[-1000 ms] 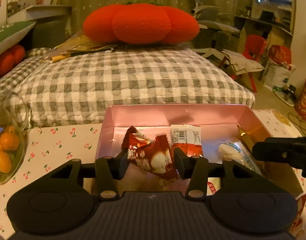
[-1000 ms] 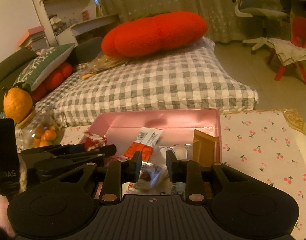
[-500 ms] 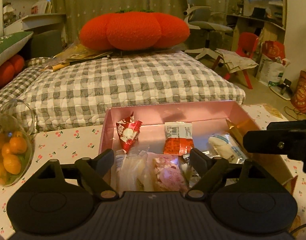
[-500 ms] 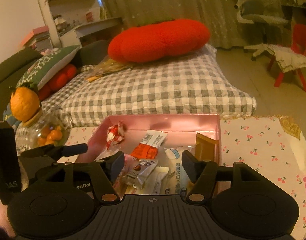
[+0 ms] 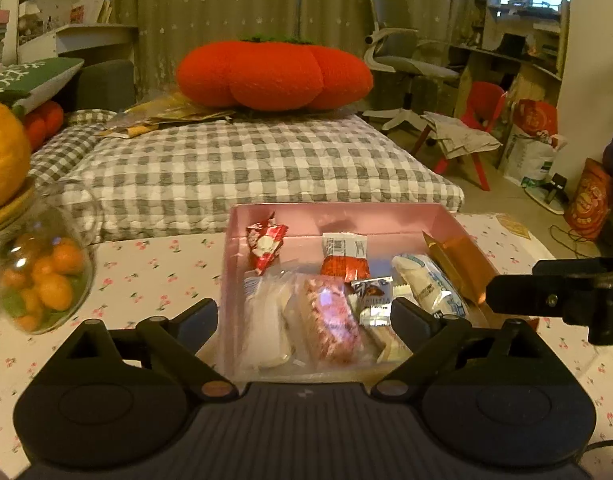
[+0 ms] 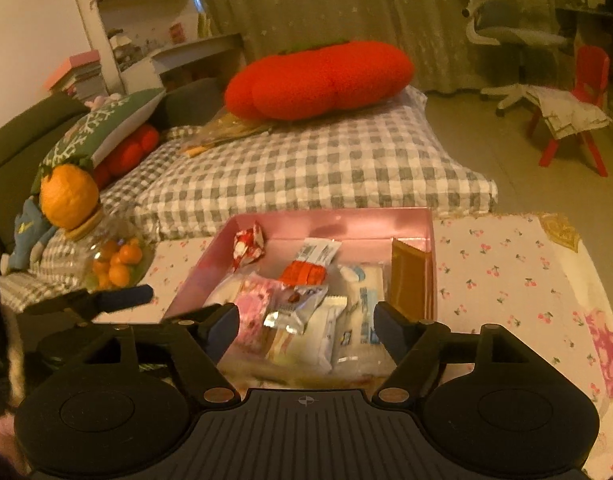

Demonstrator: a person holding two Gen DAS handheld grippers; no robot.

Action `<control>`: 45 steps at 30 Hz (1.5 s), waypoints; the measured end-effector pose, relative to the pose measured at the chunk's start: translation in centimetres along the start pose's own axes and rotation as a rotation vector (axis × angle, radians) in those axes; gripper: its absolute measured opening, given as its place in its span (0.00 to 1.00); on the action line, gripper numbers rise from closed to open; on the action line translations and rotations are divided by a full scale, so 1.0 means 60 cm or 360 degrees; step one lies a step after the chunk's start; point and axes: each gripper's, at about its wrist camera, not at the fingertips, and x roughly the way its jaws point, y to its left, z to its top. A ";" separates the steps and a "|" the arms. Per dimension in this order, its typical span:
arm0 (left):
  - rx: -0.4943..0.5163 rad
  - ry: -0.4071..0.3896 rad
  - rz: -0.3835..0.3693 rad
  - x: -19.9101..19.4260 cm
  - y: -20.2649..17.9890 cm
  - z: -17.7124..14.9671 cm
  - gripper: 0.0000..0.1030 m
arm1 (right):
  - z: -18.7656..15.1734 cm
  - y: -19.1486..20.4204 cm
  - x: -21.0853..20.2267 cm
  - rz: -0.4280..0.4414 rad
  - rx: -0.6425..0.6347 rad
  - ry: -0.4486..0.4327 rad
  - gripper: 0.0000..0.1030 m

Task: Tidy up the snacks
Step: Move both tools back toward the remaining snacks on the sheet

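Left gripper (image 5: 304, 314): jaws wide, having just been opening; nothing pinched. The fingers (image 5: 198, 316) straddle the near end of the pink box (image 5: 346, 214) without touching the packets below them.

Right gripper (image 6: 306, 320): jaws also wide and just been opening; empty. Its fingers (image 6: 222, 322) hang over the near half of the same box; no contact seen. In the left view one of its black fingers juts in from 3 o'clock.

Box contents, left view:
- pink packet (image 5: 328, 316) and clear packet (image 5: 266, 320) lie directly between the left fingers, at the near wall.
- small silver packet (image 5: 372, 294) just beside the pink one, toward 2 o'clock.
- white-and-blue packet (image 5: 428, 284) farther toward 3 o'clock.
- gold packet (image 5: 458, 258) leans on the box's right wall.
- orange packet (image 5: 344, 258) at 12 o'clock, mid-box.
- red-and-white candy wrapper (image 5: 266, 246) at 11 o'clock, near the far left corner.

The box sits on a table (image 5: 154, 268) with a cherry-print cloth. Glass jar (image 5: 38, 280) of small oranges at 9 o'clock, apart from the box. Beyond the table at 12 o'clock, a checked mattress (image 5: 246, 160) with a red cushion (image 5: 274, 74) on it.
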 end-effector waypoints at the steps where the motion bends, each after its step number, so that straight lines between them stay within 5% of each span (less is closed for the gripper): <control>1: -0.0001 0.0003 0.0003 -0.008 0.003 -0.001 0.91 | -0.003 0.004 -0.005 -0.0007 -0.0005 -0.0003 0.80; 10: -0.0014 0.0017 0.0018 -0.061 0.015 -0.029 0.99 | -0.030 0.027 -0.033 -0.0055 -0.0048 0.0032 0.86; 31: -0.0017 0.0238 0.0026 -0.070 -0.008 -0.123 0.99 | -0.129 0.038 -0.058 -0.0109 -0.0370 0.0094 0.93; 45: 0.0108 0.0244 -0.0008 -0.063 -0.061 -0.151 0.99 | -0.152 -0.064 -0.089 -0.0161 -0.0263 0.0105 0.93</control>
